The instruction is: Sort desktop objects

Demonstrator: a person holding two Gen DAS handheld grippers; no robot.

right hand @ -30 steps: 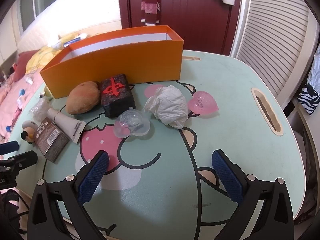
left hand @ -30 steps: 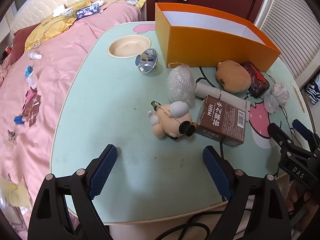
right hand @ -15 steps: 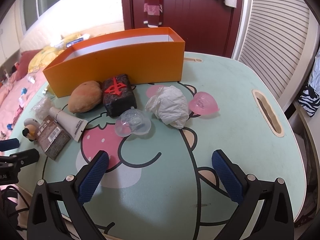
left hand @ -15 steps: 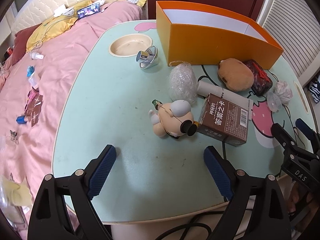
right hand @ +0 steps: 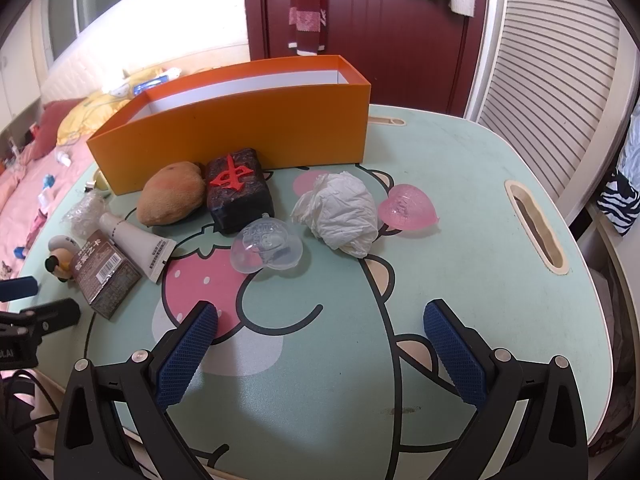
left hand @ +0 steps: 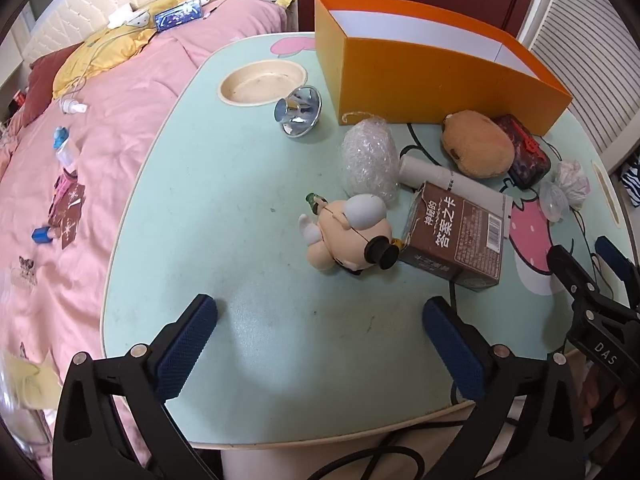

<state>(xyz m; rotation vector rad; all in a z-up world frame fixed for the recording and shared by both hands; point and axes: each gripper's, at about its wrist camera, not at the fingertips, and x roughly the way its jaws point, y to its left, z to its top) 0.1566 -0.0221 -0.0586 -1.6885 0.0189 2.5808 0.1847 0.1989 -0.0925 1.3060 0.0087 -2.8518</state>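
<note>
Left gripper [left hand: 320,322]: jaws opening wide, nothing between them.
Brown carton [left hand: 454,236]: on the table [left hand: 240,240] beside the figurine [left hand: 348,236], printed "答案之卡".
Dark block [right hand: 238,190]: red "中", before the orange box [right hand: 240,120].
Right gripper [right hand: 320,322]: wide, empty.

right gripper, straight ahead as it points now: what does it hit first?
Likely bare table between the open right gripper pads. Nearest object beyond is the clear plastic shell, slightly left; depth uncertain.
</note>
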